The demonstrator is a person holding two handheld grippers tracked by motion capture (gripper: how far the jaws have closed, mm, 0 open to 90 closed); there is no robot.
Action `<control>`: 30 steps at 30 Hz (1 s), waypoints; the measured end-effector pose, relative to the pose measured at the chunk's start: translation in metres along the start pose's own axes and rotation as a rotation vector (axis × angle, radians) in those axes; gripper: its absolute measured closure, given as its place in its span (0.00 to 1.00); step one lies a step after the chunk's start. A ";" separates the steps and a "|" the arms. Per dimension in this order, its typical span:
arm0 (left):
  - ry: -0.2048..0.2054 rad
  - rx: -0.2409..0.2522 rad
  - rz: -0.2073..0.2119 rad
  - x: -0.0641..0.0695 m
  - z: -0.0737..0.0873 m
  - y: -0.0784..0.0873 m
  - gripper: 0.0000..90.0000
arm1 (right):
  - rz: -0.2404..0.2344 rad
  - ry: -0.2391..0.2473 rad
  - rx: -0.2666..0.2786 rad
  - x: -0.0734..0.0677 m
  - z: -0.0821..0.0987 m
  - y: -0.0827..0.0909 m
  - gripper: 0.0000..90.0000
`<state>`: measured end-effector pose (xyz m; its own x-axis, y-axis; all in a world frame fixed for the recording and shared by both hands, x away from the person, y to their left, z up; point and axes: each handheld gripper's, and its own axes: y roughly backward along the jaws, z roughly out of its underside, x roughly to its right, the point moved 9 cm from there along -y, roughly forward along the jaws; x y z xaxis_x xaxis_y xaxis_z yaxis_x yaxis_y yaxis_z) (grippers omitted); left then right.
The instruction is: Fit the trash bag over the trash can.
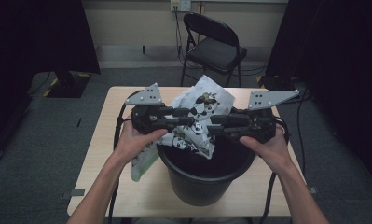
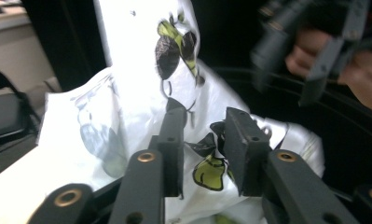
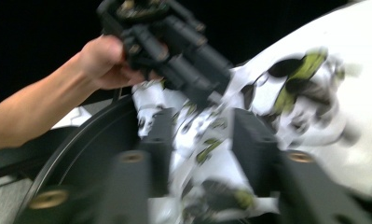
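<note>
Two grippers meet over a black bucket [image 1: 207,179] that stands on the near half of a light wooden table [image 1: 104,135]. Draped across the bucket's far rim and rising above it is a white plastic bag [image 1: 200,112] printed with black and green leaves; one corner hangs down outside the bucket on the left. The left gripper [image 1: 190,116] reaches toward the bucket's middle from the left, its jaws parted, with bag film between them but not squeezed. The right gripper [image 1: 214,123] comes from the opposite side, jaws likewise apart around crumpled bag; blur hides any contact. Beyond the bucket stands a folding chair [image 1: 214,44].
</note>
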<state>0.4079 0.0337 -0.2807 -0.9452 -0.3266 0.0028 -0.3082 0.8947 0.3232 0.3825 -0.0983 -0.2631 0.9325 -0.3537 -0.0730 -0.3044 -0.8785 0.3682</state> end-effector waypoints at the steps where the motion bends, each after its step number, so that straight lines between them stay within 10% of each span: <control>1: -0.012 0.001 0.014 0.003 -0.001 0.000 0.78 | 0.012 -0.006 0.006 0.002 -0.002 0.000 0.56; 6: -0.062 -0.027 0.098 0.021 -0.002 -0.001 0.79 | 0.096 0.004 0.034 0.012 -0.018 -0.002 0.43; 15: 0.015 0.187 -0.019 -0.006 -0.016 0.039 0.64 | 0.155 -0.017 0.021 0.033 -0.019 -0.008 0.51; 18: 0.052 0.175 -0.086 -0.024 -0.004 0.050 0.62 | 0.151 -0.017 -0.004 0.037 -0.012 -0.007 0.69; 24: 0.117 0.068 -0.121 -0.045 0.029 0.038 0.54 | 0.152 -0.027 0.018 0.040 -0.013 -0.001 0.57; 30: 0.115 0.052 -0.120 -0.048 0.038 0.034 0.81 | 0.165 -0.030 0.036 0.040 -0.015 0.000 0.50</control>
<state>0.4390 0.0916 -0.3053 -0.8835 -0.4622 0.0761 -0.4262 0.8607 0.2785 0.4225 -0.1079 -0.2516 0.8634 -0.5028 -0.0421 -0.4598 -0.8185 0.3444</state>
